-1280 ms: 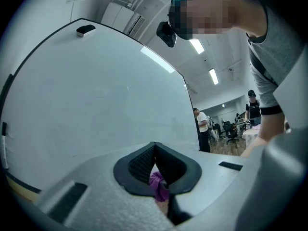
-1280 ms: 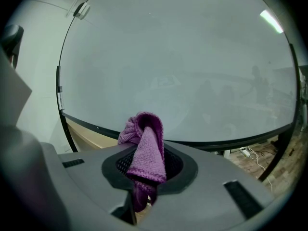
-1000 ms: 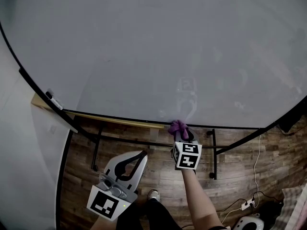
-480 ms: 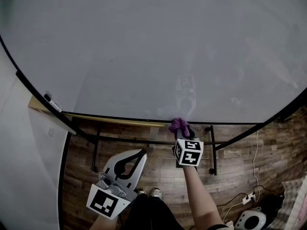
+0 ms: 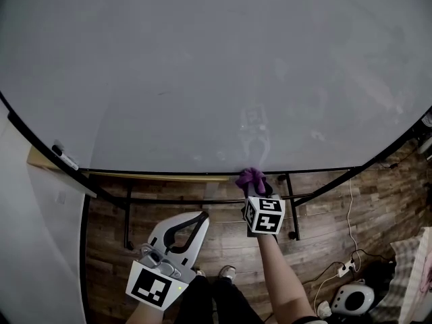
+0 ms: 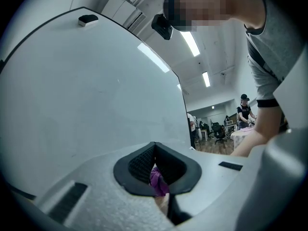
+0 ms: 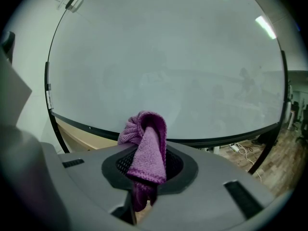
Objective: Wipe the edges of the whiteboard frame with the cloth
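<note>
1. My left hand-held gripper [image 5: 200,217] hangs low and nearest me, above the wood floor [image 5: 223,245]. Its jaws are pressed together at the tips and carry nothing. I judge it is best kept back there, out of the wiping path.
2. My right hand-held gripper [image 5: 254,189] is pinching the purple cloth [image 5: 251,177]. The right gripper view shows the cloth bunched and folded over between the pads, with a rounded wad standing proud of the jaws and a tail hanging below.
3. That wad sits at the bottom edge of the whiteboard frame [image 5: 169,173], about midway along. It looks to be touching the frame, though I cannot be sure.
4. To wipe well, I would lead with the soft wad so only fabric meets the frame. I would press lightly and run steadily along the black strip rather than dabbing. The grip should stay firm so the loose fold does not slip out.
5. The frame is a thin dark band, and the head view bends it into a curve. Its corners lie well apart from the cloth on both sides.
6. Beyond it, the whiteboard [image 5: 202,79] is pale grey with faint smudges, and a marker [image 5: 64,156] rests at its lower left.
</note>
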`<move>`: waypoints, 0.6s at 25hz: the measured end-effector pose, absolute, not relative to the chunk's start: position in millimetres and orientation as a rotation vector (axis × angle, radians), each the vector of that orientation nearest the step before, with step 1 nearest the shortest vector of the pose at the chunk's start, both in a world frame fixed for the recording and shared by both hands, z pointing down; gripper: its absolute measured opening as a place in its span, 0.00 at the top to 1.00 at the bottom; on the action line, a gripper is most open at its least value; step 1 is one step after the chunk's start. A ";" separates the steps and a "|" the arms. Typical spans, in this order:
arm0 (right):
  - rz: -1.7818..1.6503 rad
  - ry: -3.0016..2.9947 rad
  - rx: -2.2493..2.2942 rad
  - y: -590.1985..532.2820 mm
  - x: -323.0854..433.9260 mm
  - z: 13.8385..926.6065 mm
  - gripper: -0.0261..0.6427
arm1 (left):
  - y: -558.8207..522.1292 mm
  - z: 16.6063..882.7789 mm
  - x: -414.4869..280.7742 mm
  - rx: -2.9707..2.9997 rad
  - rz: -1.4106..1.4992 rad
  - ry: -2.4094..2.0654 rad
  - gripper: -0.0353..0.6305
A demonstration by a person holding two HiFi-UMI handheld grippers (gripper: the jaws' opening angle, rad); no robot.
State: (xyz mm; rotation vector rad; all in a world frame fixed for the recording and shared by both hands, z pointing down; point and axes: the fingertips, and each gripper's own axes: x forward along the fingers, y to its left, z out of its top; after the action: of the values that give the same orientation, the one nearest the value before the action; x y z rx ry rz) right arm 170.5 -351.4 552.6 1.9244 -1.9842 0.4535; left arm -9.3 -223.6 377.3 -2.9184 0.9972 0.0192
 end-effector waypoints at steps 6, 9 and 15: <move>0.413 -1.979 1.903 -351.6 172.2 551.9 0.87 | -230.6 383.0 -2.5 -2.933 -0.011 0.986 0.92; 0.395 -2.004 1.857 -353.4 170.9 551.6 0.87 | -236.6 380.5 8.5 -2.934 0.024 0.999 0.92; 0.395 -2.057 1.798 -350.1 185.3 549.7 0.87 | -238.6 370.6 44.8 -2.933 0.129 1.044 0.92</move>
State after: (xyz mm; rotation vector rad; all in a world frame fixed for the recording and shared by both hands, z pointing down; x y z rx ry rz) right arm 185.3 -350.1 549.7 1.7985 -2.0569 0.3952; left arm 44.8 -238.6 370.6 -2.9329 1.0439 0.1286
